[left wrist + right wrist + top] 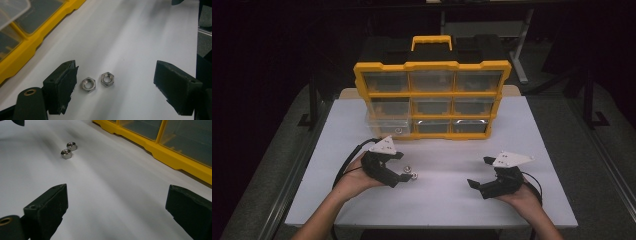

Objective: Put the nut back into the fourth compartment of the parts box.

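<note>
At lower centre of the high view, two hex nuts (pixel 411 171) lie flat on the white table (pixel 452 200), w/ the left gripper (pixel 404 172) set down around them, jaws spread wide and gripping nothing. The left gripper view has the pair betw. its jaws, the near nut (pixel 88 84) just beside the left jaw, the other nut (pixel 107 79) touching or almost touching it; which, can't tell.

Risk, as judged: closing now could catch both nuts at once, or pinch one off-centre so it tips or skids away over the smooth top. The first jaw to touch may shove the pair sideways.

At lower right of the high view, the right gripper (pixel 478 173) rests well apart, jaws also wide, nothing in them.

Farther back stands the yellow organiser (pixel 432 66). The high view alone shows its bottom-left drawer (pixel 384 127) pulled out; both gripper views crop the box to a yellow edge but show the nuts' hex shape.
</note>
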The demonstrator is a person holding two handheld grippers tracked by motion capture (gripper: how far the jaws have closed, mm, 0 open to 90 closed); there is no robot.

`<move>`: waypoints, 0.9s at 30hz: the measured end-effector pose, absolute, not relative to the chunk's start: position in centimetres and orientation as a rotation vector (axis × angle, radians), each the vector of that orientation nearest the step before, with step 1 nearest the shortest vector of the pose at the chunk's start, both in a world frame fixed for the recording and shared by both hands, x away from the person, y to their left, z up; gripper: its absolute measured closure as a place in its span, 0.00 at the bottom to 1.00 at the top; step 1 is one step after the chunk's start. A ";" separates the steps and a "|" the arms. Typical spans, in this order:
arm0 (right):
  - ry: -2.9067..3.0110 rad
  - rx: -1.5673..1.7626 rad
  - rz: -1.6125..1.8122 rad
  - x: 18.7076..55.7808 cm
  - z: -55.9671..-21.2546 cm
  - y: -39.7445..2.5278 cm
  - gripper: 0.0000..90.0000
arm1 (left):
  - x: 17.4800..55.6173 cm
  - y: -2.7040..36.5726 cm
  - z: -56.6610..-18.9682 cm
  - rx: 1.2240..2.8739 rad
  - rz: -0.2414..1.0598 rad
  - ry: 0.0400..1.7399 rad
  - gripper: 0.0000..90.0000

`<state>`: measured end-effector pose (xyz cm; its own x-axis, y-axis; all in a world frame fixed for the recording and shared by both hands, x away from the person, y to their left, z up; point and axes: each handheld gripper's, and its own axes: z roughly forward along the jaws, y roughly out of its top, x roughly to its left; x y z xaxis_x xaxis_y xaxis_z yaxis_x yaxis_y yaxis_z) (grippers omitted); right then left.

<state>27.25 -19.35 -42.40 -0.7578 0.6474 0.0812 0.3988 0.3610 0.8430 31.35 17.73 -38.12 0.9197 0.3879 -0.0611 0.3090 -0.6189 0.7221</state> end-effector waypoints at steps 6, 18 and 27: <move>2.360 0.935 1.348 27.2 -42.4 -19.4 0.04 | 31.7 16.7 -39.2 2.291 0.120 0.472 0.21; 2.344 0.942 1.340 27.2 -42.4 -19.3 0.04 | 32.2 15.1 -40.7 2.322 0.114 0.424 0.23; 2.354 0.938 1.327 27.1 -42.5 -19.1 0.04 | 32.5 14.8 -41.7 2.394 0.145 0.391 0.37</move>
